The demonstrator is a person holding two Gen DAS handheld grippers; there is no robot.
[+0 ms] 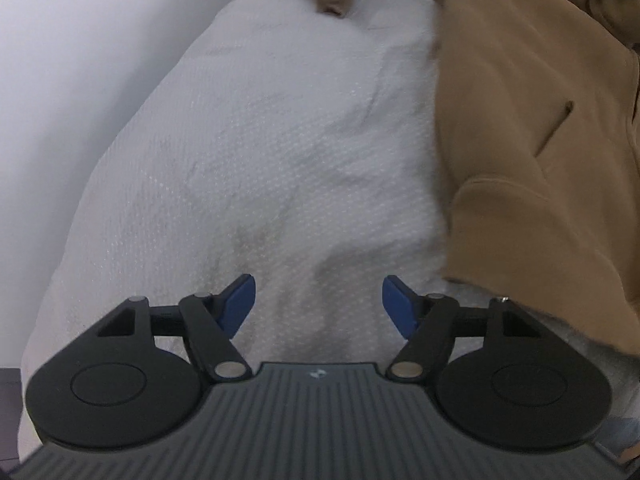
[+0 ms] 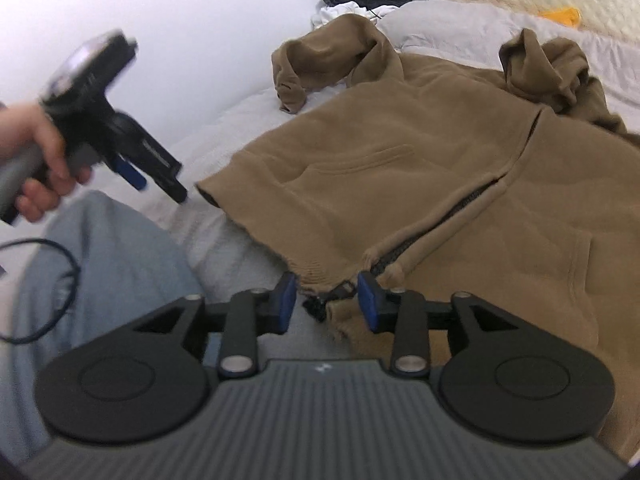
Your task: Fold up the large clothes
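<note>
My left gripper [image 1: 318, 300] stood released over bare white bedding [image 1: 240, 160], the brown zip hoodie [image 1: 520, 140] off to its right. My right gripper [image 2: 327, 300] was unclenched, the hoodie's hem corner by the zipper [image 2: 420, 236] lying loose between its pads. No fold looked made; the garment lay spread, sleeves bunched. Only the right view showed my hand [image 2: 36, 160] and the whole hoodie.

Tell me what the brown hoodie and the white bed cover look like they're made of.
The brown hoodie looks like thick matte fleece or sweatshirt cotton: soft rounded folds, ribbed knit hem, and a dark zipper whose material I can't tell. The white bed cover looks like a woven textured fabric, matte, with a fine raised dotted pattern; the exact fibre is unclear.
</note>
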